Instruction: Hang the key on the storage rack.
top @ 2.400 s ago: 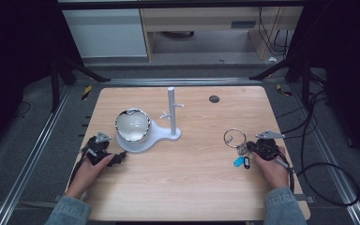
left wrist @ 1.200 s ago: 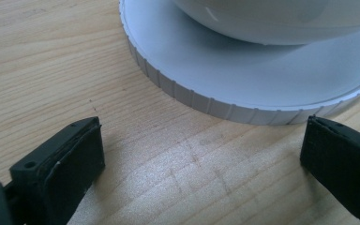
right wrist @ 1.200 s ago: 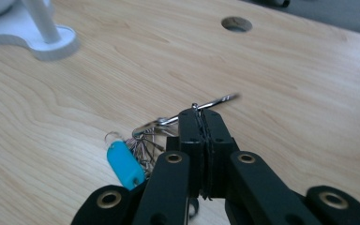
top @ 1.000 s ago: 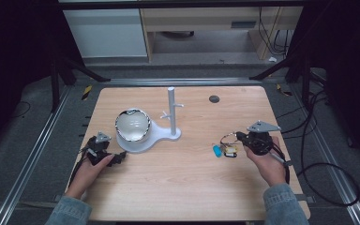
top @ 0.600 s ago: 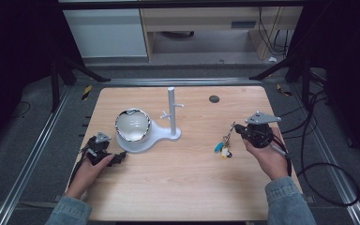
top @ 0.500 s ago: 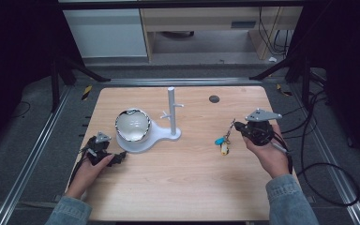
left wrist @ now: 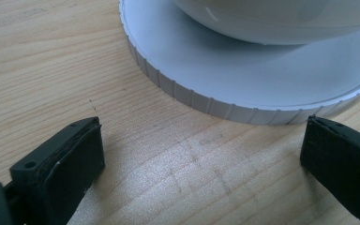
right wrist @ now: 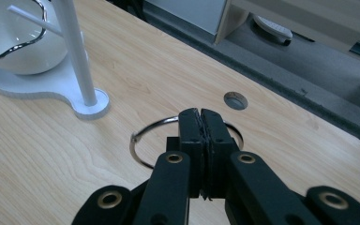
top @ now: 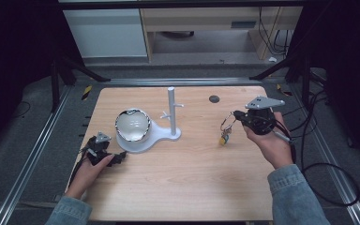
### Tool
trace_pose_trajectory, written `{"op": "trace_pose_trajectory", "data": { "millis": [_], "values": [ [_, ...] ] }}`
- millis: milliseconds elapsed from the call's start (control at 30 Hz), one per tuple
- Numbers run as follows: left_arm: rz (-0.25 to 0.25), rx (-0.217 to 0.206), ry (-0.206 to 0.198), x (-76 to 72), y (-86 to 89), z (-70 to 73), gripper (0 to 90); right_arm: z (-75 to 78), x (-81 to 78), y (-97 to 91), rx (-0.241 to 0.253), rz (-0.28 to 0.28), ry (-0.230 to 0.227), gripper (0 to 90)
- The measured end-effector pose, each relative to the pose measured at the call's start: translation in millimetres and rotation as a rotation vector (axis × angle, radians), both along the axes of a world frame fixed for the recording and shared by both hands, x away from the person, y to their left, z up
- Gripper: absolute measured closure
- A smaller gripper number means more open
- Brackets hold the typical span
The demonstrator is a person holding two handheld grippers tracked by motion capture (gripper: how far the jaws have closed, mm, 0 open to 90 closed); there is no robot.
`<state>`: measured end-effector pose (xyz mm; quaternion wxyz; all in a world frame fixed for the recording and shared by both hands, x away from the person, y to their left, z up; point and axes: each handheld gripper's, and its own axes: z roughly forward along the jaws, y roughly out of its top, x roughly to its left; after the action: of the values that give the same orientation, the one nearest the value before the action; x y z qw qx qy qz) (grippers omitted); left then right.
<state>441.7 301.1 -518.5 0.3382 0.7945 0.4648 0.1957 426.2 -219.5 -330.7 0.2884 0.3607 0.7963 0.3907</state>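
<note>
The tabletop (top: 183,187) is pale wood with a fine straight grain. On it, the stand (top: 161,136) is plain white, its base rim ribbed, and the bowl (top: 132,125) is white with a dark wavy edge. Right of the stand, the key ring (right wrist: 143,136) is silvery metal; yellow and blue tags (top: 223,139) hang below it. The sleeves (top: 293,197) are faded blue denim.

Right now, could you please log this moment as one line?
right gripper: shut on metal key ring, lifted | left gripper: open, on wooden table beside white stand base
</note>
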Motion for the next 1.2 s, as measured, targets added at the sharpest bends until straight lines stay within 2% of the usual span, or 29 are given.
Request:
{"op": "trace_pose_trajectory", "data": {
  "millis": [133,333,533,733,767,800,867,933,967,1033,1200],
  "values": [
    [0.000,0.000,0.000,0.0,0.0,0.0,0.0,6.5,4.3,4.1,0.006,0.008,0.003,88.9],
    [0.001,-0.001,0.000,0.0,-0.1,0.0,0.0,8.5,11.9,12.5,0.003,0.022,0.016,88.9],
    [0.003,-0.001,0.001,-0.1,-0.2,0.0,0.0,5.8,18.1,22.6,0.011,0.036,0.031,88.8],
    [0.039,0.001,0.003,-3.7,-1.9,0.2,0.0,-2.5,21.7,23.7,0.015,0.032,0.061,88.9],
    [0.045,-0.002,0.003,-4.8,-1.8,0.0,0.0,0.1,22.5,25.8,-0.026,0.032,0.055,88.9],
    [0.045,-0.002,0.003,-4.8,-1.8,0.0,0.0,0.1,22.5,25.8,-0.026,0.032,0.055,88.9],
    [0.048,-0.002,0.004,-4.8,-1.9,0.1,0.0,8.4,23.1,29.0,-0.028,0.038,0.045,88.9],
    [0.058,0.002,0.009,-3.9,-3.3,0.7,0.0,23.3,23.9,37.0,-0.052,0.046,0.026,88.9],
    [0.058,0.002,0.009,-3.9,-3.3,0.7,0.0,23.3,23.9,37.0,-0.052,0.046,0.026,88.9],
    [0.056,0.002,0.011,-3.6,-3.3,0.8,0.0,37.7,23.9,45.9,-0.062,0.059,0.014,88.8],
    [0.056,0.000,0.011,-3.1,-3.5,0.7,0.0,51.3,25.2,57.2,-0.071,0.081,0.002,88.8]
  ]
}}
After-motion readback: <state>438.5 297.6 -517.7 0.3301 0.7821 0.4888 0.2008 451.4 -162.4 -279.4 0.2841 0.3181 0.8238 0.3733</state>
